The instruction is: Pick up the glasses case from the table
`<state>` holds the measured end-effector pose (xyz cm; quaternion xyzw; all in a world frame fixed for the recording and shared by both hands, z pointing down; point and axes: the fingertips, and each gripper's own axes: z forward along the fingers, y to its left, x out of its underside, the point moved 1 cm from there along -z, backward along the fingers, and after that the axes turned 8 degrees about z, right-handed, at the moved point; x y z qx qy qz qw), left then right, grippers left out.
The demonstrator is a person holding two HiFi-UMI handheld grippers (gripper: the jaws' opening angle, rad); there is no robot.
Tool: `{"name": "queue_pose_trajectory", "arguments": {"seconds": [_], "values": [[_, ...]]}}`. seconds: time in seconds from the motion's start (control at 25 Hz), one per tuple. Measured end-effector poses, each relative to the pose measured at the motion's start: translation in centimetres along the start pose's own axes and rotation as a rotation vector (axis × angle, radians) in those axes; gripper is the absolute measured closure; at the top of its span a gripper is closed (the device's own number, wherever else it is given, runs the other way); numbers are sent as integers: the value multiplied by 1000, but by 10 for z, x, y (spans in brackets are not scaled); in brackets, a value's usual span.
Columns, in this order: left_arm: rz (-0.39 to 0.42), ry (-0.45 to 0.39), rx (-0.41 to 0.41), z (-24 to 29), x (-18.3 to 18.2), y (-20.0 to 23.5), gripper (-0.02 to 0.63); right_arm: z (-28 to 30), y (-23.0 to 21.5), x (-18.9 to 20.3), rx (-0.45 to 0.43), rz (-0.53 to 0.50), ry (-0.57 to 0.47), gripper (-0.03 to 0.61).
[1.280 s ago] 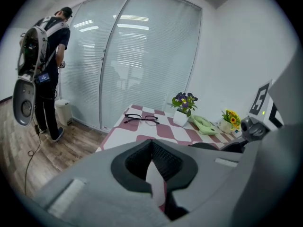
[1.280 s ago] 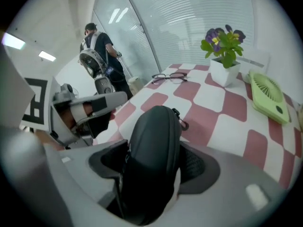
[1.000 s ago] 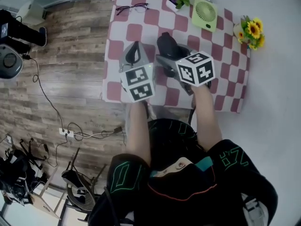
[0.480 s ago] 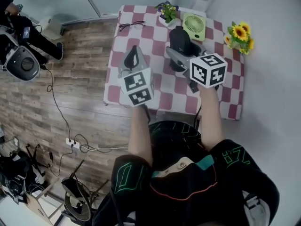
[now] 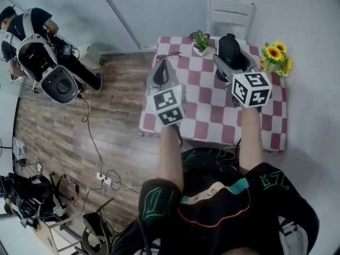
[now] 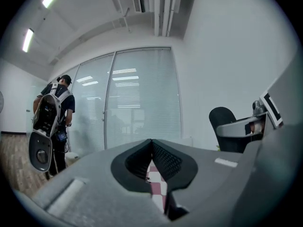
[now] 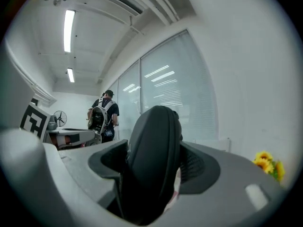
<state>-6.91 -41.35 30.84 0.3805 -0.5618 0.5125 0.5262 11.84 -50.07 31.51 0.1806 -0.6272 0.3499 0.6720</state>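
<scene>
Head view: R gripper (image 5: pixel 232 62), jaws set wide and clamped on the black glasses case (image 5: pixel 228 45). The glasses case stands on end between them, held up clear of the table (image 5: pixel 212 97), over its far half.

Right gripper view: glasses case (image 7: pixel 154 155) fills the gap, w/ one pad pressed on each broad side. Windows (image 7: pixel 165 89) w/ blinds and ceiling lights (image 7: pixel 69 30) show behind it.

L gripper (image 5: pixel 163 68) sits over the table's left edge, w/ nothing in it.

Left gripper view: L gripper (image 6: pixel 151 148), jaws together and tips meeting. The checked cloth (image 6: pixel 154 186) shows through the slit below.

Table items: red-and-white checked cloth, w/ potted plant (image 5: pixel 201 40) and sunflowers (image 5: pixel 276 54) at the far side. A white chair (image 5: pixel 229 16) stands beyond.

Bkgd, upper left: person (image 5: pixel 24 28) w/ backpack (image 5: pixel 32 52) on the wood floor (image 5: pixel 79 142).
</scene>
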Motion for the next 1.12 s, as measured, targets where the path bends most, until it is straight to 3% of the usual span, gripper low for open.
{"name": "queue_pose_trajectory", "arguments": {"seconds": [0.24, 1.12], "values": [[18, -61, 11, -6, -31, -5, 604, -17, 8, -46, 5, -83, -144, 250], [44, -87, -9, -4, -36, 3, 604, -14, 7, -60, 33, -132, -217, 250]]}}
